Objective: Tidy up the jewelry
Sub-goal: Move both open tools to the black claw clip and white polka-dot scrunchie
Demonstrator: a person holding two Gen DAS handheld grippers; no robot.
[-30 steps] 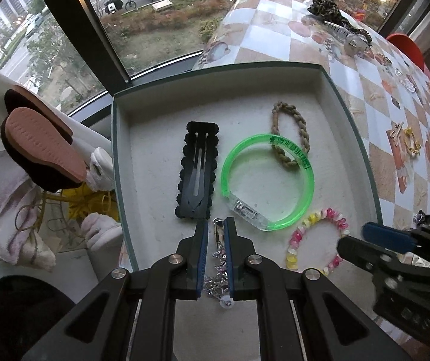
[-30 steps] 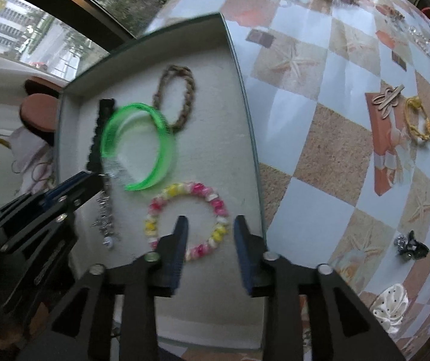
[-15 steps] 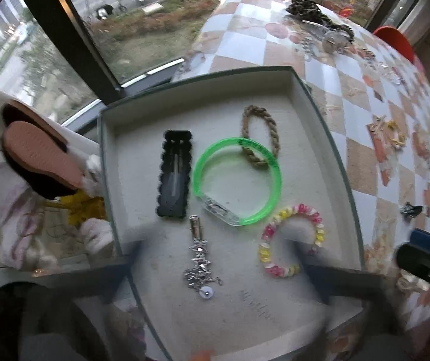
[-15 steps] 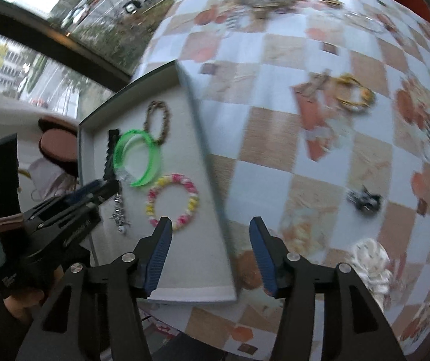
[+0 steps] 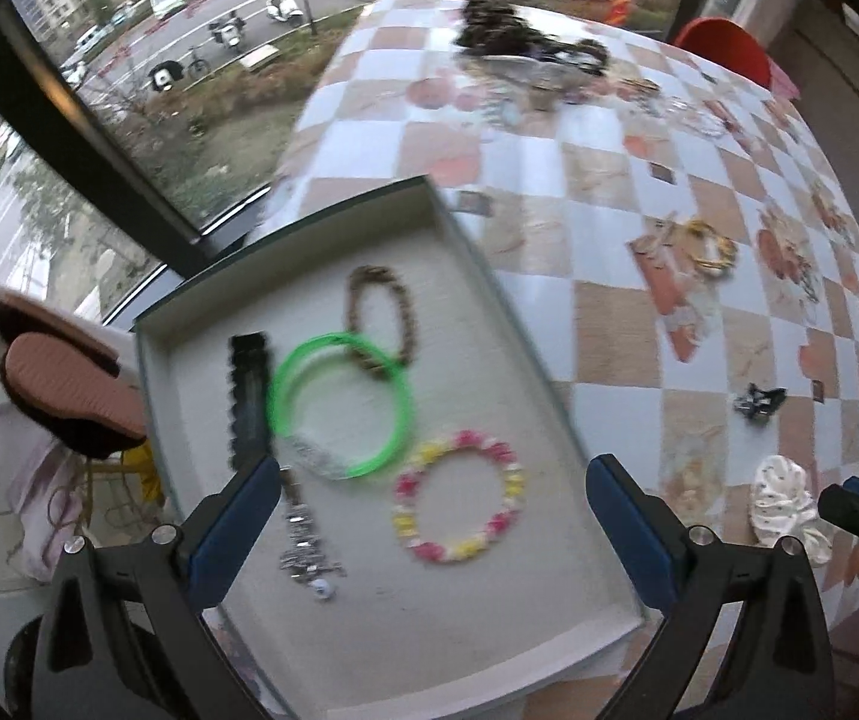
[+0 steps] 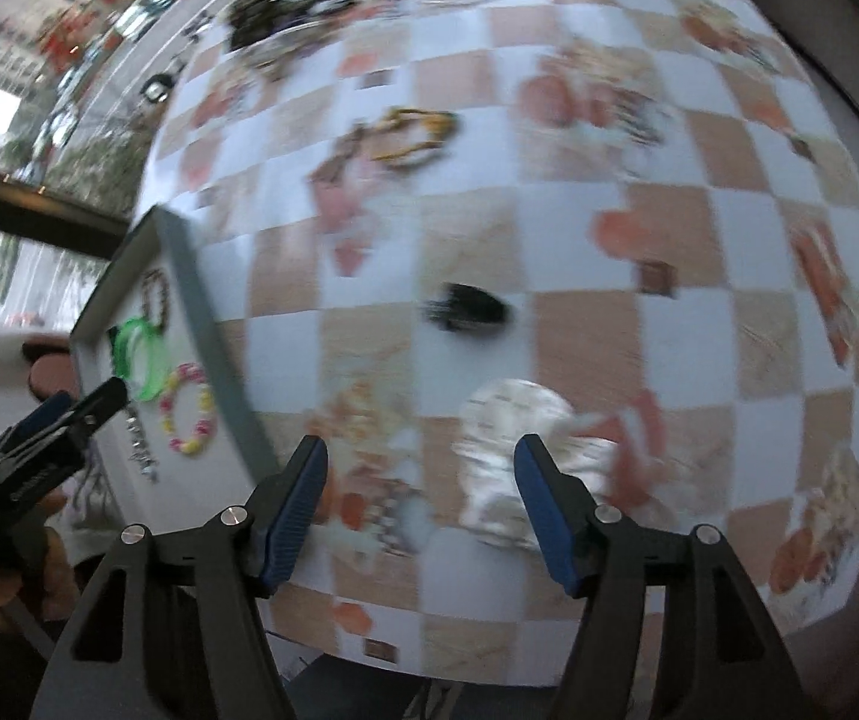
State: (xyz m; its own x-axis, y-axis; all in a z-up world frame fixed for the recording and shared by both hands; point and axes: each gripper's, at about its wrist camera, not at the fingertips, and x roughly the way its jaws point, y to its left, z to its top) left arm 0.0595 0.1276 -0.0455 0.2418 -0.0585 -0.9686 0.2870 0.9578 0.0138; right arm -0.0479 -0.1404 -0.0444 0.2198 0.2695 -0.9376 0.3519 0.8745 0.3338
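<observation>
**Scrunchie next, with the tray already part filled**

Fingers first: your right gripper (image 6: pixel 420 501) is empty, its jaws opening, with the white scrunchie (image 6: pixel 519 462) low in the right-wrist frame and just beyond the right fingertip, not yet between the pads. Your left gripper (image 5: pixel 432 516) hangs spread wide and empty over the tray (image 5: pixel 525 330). Inside the tray lie the silver charm chain (image 5: pixel 306 546), the pink-and-yellow bead bracelet (image 5: pixel 459 495), the green bangle (image 5: pixel 342 405), the black hair clip (image 5: pixel 246 399) and the braided brown bracelet (image 5: pixel 381 315). You look to be between placing and fetching. Centre the right jaws over the scrunchie, lower, then close. Farther up the checked tablecloth (image 6: pixel 579 240) wait the black claw clip (image 6: pixel 468 309) and the yellow bracelet (image 6: pixel 414 129).
</observation>
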